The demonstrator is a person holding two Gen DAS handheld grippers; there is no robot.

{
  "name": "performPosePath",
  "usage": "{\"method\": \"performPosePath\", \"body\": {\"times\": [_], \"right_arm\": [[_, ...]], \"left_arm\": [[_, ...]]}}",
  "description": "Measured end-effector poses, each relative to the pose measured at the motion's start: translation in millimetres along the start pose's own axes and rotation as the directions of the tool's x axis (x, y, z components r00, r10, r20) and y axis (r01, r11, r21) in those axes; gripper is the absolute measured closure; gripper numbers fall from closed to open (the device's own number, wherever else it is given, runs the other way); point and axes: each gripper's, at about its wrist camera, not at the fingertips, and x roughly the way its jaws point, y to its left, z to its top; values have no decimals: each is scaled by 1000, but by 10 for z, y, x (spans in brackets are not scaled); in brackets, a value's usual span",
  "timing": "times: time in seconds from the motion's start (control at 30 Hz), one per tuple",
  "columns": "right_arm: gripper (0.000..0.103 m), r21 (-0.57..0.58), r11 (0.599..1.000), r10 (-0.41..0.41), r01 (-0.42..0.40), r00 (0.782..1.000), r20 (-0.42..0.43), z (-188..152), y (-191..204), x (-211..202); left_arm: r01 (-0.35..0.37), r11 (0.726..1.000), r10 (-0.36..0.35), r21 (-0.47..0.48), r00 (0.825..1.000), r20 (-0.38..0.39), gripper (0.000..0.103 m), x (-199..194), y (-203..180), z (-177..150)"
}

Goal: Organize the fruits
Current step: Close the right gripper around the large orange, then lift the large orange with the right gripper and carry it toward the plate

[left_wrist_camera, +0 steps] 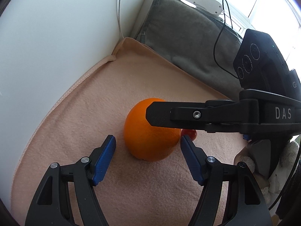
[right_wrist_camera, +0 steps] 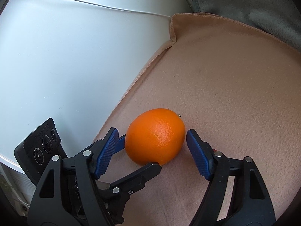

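Note:
An orange (left_wrist_camera: 148, 141) lies on a peach cloth (left_wrist_camera: 84, 122). My left gripper (left_wrist_camera: 148, 141) is open, its blue pads (left_wrist_camera: 105, 156) on either side of the orange's near part, not touching. My right gripper (right_wrist_camera: 152, 137) is open too, with the orange (right_wrist_camera: 155, 136) between its pads (right_wrist_camera: 108, 150). The right gripper's black finger (left_wrist_camera: 188, 115) crosses over the orange in the left wrist view. The left gripper's finger (right_wrist_camera: 139, 177) reaches under the orange in the right wrist view. A small red fruit (left_wrist_camera: 191, 133) peeks out behind the orange.
A white curved wall (left_wrist_camera: 56, 37) borders the cloth on the left. A grey cushion (left_wrist_camera: 188, 37) with a black cable (left_wrist_camera: 218, 43) lies at the back. A white device (left_wrist_camera: 203, 0) sits behind the cushion. A white fluffy thing (left_wrist_camera: 286, 160) lies at the right edge.

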Motion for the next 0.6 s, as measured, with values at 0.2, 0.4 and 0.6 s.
{"method": "performPosePath", "body": {"times": [0.2, 0.4, 0.6], "right_arm": [[32, 14, 1000, 2, -2, 1000, -7, -33, 4, -9], [32, 19, 1000, 0, 0, 1000, -8, -20, 11, 25], [33, 20, 1000, 11, -11, 1000, 2, -80, 11, -52]], "left_arm": [[-8, 1000, 8, 6, 1000, -16, 32, 59, -15, 9], [-2, 1000, 2, 17, 1000, -30, 41, 108, -38, 17], [-11, 1000, 11, 26, 1000, -16, 41, 72, -72, 3]]}}
